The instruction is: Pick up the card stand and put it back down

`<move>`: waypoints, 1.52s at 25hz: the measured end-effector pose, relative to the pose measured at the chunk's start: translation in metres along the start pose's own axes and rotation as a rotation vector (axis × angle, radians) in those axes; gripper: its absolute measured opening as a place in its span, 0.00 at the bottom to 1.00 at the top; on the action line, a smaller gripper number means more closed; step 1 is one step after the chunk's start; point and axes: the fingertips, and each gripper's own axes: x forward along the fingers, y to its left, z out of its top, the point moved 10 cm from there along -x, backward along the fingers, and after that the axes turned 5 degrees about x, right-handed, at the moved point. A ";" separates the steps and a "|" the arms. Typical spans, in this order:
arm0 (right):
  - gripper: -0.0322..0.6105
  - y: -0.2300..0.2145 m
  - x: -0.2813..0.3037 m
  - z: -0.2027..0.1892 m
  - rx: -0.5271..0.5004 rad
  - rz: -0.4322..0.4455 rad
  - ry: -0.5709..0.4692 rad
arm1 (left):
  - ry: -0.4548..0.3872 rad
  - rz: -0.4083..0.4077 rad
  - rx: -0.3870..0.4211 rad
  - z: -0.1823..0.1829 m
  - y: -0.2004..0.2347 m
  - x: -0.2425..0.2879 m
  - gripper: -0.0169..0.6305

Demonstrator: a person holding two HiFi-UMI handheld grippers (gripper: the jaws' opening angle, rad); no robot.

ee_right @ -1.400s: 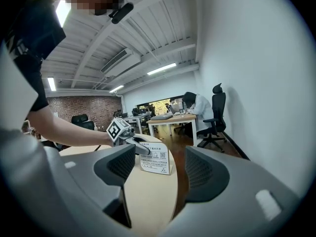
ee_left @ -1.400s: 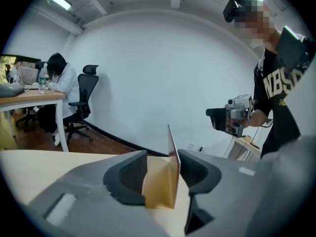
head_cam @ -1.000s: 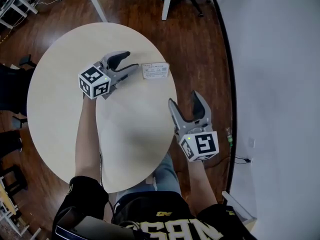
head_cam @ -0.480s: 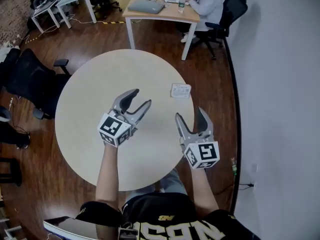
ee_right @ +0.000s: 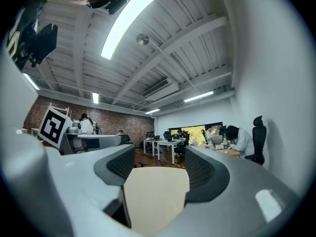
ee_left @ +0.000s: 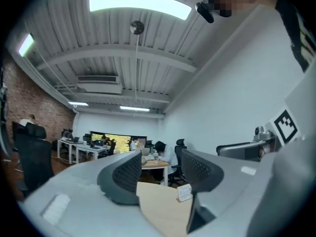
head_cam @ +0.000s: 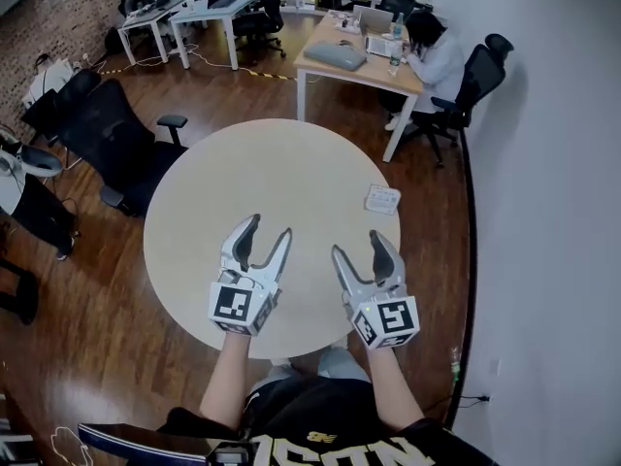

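Observation:
The card stand, a small clear holder with a white printed card, stands at the far right edge of the round pale table; in the left gripper view the card stand shows small beyond the jaws. My left gripper hovers over the near part of the table, open and empty. Beside it, my right gripper is open too, with nothing between its fingers. Both grippers are well short of the stand, level with each other.
Black office chairs stand left of the table. A wooden desk with a laptop and a seated person lies beyond it. A white wall runs along the right. Wooden floor surrounds the table.
Both grippers have drawn back from near the stand toward the table's near edge. The head view has tilted up, so more of the room shows.

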 end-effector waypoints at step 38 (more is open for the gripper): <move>0.53 0.056 -0.031 0.016 -0.119 0.387 0.124 | 0.033 0.641 0.023 0.032 -0.096 -0.153 0.43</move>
